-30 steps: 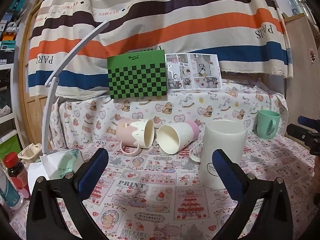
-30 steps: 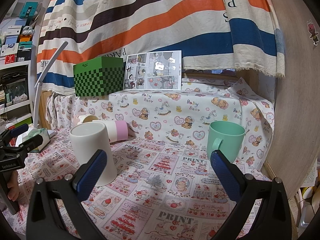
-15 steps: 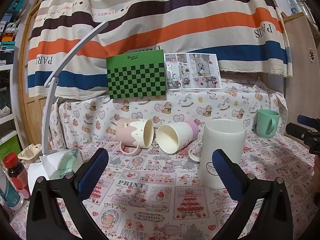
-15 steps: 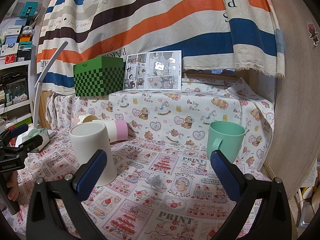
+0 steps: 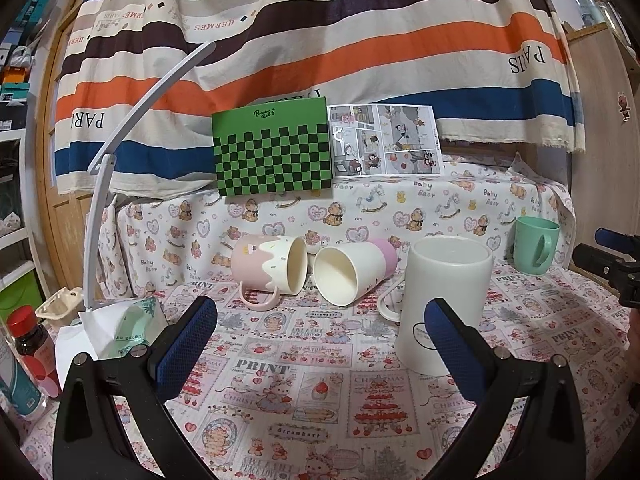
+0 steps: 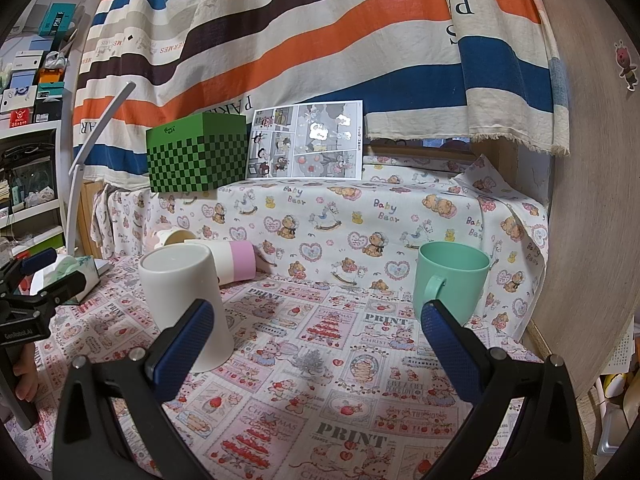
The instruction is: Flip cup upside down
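A tall white mug [image 5: 446, 304] stands on the patterned cloth; whether its top is an open mouth or its base I cannot tell. It also shows in the right wrist view [image 6: 184, 304]. A mint green mug [image 6: 450, 280] stands upright, mouth up, at the right; it also shows in the left wrist view [image 5: 534, 246]. A pink drip-pattern mug [image 5: 270, 270] and a white and pink mug [image 5: 352, 274] lie on their sides. My left gripper [image 5: 320, 328] is open and empty, short of the white mug. My right gripper [image 6: 318, 332] is open and empty, between the white and green mugs.
A green checkered box [image 5: 274, 152] and a comic sheet [image 5: 386, 140] stand on the raised shelf behind. A white desk lamp [image 5: 100, 184], a tissue pack [image 5: 128, 328] and a red-capped bottle [image 5: 32, 344] are at the left. A wooden panel [image 6: 592, 200] bounds the right.
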Motion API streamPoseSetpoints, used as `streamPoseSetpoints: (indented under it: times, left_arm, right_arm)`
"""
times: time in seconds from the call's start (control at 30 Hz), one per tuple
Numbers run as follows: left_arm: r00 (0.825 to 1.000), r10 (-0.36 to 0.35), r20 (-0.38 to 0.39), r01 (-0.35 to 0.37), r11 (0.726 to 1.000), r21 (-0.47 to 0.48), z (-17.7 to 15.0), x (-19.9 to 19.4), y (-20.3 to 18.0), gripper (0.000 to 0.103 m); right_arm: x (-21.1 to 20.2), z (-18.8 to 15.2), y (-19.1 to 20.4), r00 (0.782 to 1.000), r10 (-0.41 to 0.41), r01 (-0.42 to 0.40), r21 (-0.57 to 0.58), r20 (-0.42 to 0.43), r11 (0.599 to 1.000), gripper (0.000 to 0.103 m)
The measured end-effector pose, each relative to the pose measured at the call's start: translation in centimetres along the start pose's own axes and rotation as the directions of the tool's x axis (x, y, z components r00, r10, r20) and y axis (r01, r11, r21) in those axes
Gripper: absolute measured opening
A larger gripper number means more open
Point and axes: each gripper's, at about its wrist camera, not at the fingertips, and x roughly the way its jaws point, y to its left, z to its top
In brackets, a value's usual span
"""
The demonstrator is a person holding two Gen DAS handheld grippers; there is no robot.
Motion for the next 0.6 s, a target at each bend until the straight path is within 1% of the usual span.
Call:
streamPoseSetpoints:
  times: [0.6]
  left_arm:
    - [1.0,0.006,-0.014,-0.006,1.0,-0.003,-0.04,0.35,0.15,0.103]
  right_arm:
    - [-0.02,-0.01,-0.12,1.0,-0.001,0.001,0.0,-0.004,1.0,0.103]
